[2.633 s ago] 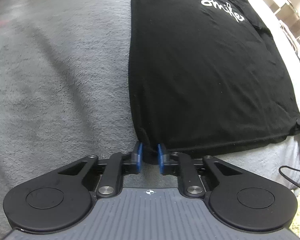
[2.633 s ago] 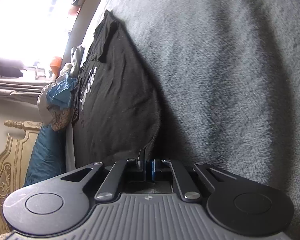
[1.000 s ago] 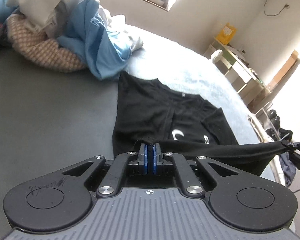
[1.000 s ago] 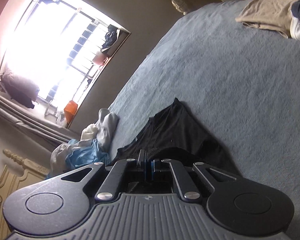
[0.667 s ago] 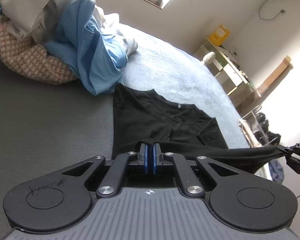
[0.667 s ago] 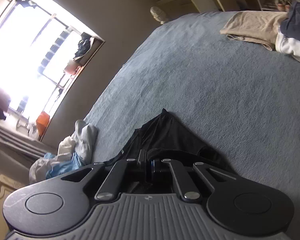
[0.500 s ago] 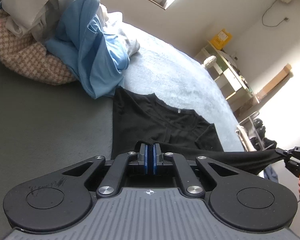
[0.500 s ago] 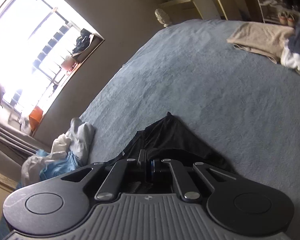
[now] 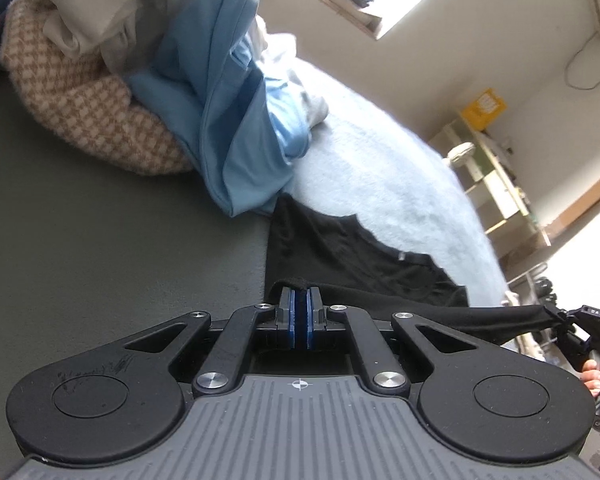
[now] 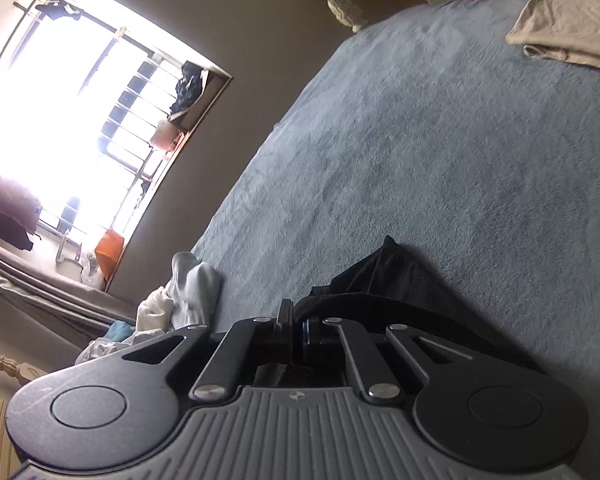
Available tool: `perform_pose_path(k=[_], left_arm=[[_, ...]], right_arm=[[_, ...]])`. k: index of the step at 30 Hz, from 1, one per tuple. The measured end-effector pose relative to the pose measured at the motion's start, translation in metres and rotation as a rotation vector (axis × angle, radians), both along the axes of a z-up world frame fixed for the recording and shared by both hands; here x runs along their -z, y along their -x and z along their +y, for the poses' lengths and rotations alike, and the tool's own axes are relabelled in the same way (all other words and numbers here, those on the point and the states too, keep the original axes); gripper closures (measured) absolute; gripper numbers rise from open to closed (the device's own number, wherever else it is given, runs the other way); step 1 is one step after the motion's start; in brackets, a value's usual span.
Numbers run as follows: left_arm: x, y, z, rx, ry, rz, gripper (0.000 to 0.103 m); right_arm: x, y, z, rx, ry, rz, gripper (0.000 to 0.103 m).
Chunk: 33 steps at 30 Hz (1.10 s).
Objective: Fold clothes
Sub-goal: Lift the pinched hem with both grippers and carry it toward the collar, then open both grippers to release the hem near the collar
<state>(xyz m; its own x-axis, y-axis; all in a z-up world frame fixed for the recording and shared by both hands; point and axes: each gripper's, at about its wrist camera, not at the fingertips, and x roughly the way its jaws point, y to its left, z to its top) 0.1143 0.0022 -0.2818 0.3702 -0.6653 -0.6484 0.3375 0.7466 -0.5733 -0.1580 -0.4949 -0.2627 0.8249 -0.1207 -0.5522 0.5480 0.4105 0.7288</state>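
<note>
A black T-shirt [image 9: 340, 248] lies on the grey blanket, its bottom part lifted and carried over the collar end. My left gripper [image 9: 299, 300] is shut on one hem corner. The hem stretches taut to the right, where my right gripper [image 9: 568, 320] pinches the other corner. In the right wrist view the right gripper [image 10: 296, 320] is shut on black cloth, and the T-shirt [image 10: 384, 272] shows just beyond the fingers. The white print is hidden under the fold.
A heap of unfolded clothes [image 9: 140, 80] in blue, white and checked beige lies just beyond the shirt's collar. A folded beige garment [image 10: 564, 28] rests far off on the blanket [image 10: 440, 160]. Shelves [image 9: 496, 188] and a window [image 10: 60, 120] line the walls.
Both grippers have carried the hem forward over the shirt toward the collar. The white print has gone under the fold, and less black cloth shows ahead of the fingers.
</note>
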Motion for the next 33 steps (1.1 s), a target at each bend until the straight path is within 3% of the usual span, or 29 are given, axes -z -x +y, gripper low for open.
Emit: perform_pose_path(k=[7, 14, 20, 22, 23, 25, 29, 33], left_arm=[[0.010, -0.020, -0.024, -0.058, -0.040, 0.040, 0.100], [0.016, -0.043, -0.063, -0.098, -0.085, 0.019, 0.100], [0.042, -0.052, -0.068, -0.236, -0.144, 0.004, 0.097], [0.045, -0.051, -0.063, -0.300, -0.153, -0.014, 0.086], [0.044, -0.051, -0.058, -0.317, -0.145, -0.003, 0.072], [0.037, -0.048, -0.047, -0.354, -0.149, -0.009, 0.069], [0.020, -0.037, -0.023, -0.383, -0.210, -0.044, 0.068], [0.008, -0.022, -0.003, -0.345, -0.382, -0.063, 0.067]], right_arm=[[0.038, -0.018, -0.040, -0.039, -0.078, -0.067, 0.099], [0.086, -0.033, -0.088, -0.025, -0.256, -0.110, 0.099], [0.132, -0.052, -0.124, -0.046, -0.339, -0.121, 0.099], [0.147, -0.057, -0.131, -0.056, -0.373, -0.133, 0.097], [0.154, -0.059, -0.135, -0.061, -0.390, -0.139, 0.096], [0.166, -0.063, -0.142, -0.076, -0.431, -0.160, 0.092], [0.170, -0.063, -0.153, -0.099, -0.456, -0.214, 0.052], [0.173, -0.070, -0.167, -0.123, -0.515, -0.240, 0.046]])
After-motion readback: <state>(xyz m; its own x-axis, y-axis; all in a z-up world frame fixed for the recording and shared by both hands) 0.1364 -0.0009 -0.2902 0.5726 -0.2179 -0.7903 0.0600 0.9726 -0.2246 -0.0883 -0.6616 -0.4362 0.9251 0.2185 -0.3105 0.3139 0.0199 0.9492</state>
